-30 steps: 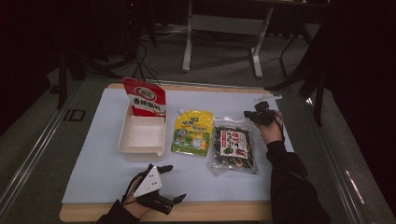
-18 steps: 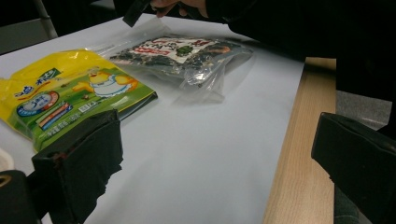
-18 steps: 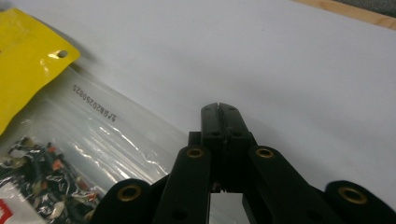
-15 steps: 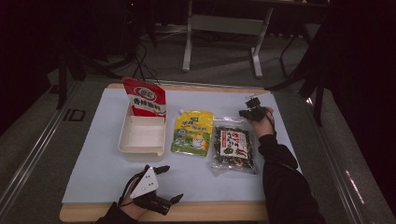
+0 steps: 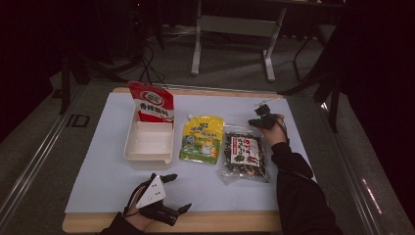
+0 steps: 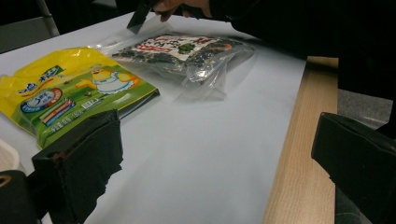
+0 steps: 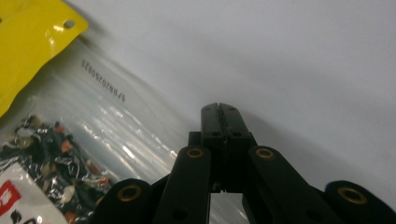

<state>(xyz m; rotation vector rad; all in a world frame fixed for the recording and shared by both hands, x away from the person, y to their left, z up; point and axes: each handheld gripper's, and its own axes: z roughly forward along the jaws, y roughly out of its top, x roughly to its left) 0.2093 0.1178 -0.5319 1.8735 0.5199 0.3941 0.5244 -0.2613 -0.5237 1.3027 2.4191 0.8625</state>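
A clear bag of dark dried food with a red and white label lies on the white mat, right of a yellow pouch. My right gripper is shut, its tips low over the bag's clear top edge; I cannot tell whether film is pinched between them. In the right gripper view its jaws meet with no gap. My left gripper rests open near the table's front edge, nothing between its jaws. In the left gripper view it looks toward the yellow pouch and the clear bag.
A white tray sits left of the yellow pouch, with a red pouch standing upright at its far end. The white mat covers most of the wooden table. Metal stand legs and cables are on the floor beyond.
My right gripper has shifted a little left and down toward the top edge of the clear bag. My left gripper has stayed where it was.
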